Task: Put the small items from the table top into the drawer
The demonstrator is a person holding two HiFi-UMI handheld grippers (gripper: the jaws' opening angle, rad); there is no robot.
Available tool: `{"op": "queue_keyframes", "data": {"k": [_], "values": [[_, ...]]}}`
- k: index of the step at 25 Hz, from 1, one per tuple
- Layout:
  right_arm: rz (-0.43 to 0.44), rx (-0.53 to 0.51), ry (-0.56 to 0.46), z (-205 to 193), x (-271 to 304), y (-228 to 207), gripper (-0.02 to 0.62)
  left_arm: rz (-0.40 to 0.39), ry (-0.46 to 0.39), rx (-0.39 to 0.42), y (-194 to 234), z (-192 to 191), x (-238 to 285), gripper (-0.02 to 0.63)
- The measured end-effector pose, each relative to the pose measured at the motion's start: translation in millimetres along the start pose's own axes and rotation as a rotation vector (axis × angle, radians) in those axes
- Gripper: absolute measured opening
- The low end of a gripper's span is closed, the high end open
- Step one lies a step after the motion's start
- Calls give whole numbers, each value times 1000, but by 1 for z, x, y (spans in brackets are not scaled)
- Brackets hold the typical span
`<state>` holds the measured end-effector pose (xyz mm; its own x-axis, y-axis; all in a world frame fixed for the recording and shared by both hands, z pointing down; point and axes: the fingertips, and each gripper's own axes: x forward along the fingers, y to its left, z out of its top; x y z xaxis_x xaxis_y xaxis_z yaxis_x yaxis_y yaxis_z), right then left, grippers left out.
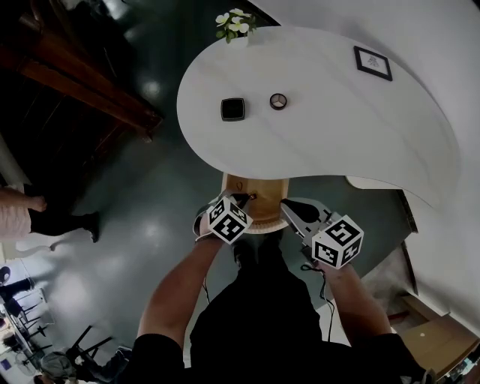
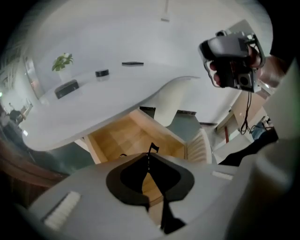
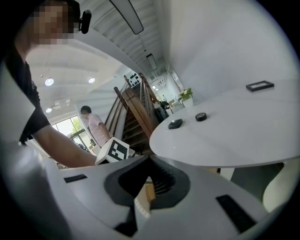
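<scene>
On the white table [image 1: 337, 142] lie a black square item [image 1: 232, 109] and a dark ring-shaped item [image 1: 278, 101]; both also show in the left gripper view, the square item [image 2: 67, 88] and the ring item [image 2: 101, 73]. Under the table's near edge a wooden drawer [image 1: 264, 186] stands open. My left gripper [image 1: 244, 198] hangs over it, jaws shut, with a thin small black item [image 2: 152, 148] poking out at the tips. My right gripper [image 1: 287, 204] is beside the drawer, shut and holding nothing.
A black picture frame [image 1: 373, 62] and a pot of white flowers [image 1: 236, 22] stand at the table's far side. A dark wooden staircase [image 1: 82, 82] is at the left. A person [image 1: 19, 214] stands on the floor left. A cardboard box [image 1: 439, 337] is at lower right.
</scene>
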<state>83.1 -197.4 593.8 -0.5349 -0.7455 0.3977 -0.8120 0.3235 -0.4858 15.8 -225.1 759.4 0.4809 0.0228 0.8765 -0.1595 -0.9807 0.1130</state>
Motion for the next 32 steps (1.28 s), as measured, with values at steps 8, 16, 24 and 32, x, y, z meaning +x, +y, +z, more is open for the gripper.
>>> {"op": "queue_keyframes", "data": {"k": [8, 16, 24, 32], "values": [[-11, 25, 4, -12, 0, -16, 12, -46, 161, 191, -1, -17, 42, 26], [-24, 45, 6, -23, -3, -25, 12, -114, 270, 288, -14, -39, 70, 26], [-25, 59, 5, -31, -3, -30, 12, -170, 339, 227, -15, -47, 76, 26], [-24, 61, 3, -31, -8, -33, 12, -154, 347, 286, -15, -47, 77, 26]]}}
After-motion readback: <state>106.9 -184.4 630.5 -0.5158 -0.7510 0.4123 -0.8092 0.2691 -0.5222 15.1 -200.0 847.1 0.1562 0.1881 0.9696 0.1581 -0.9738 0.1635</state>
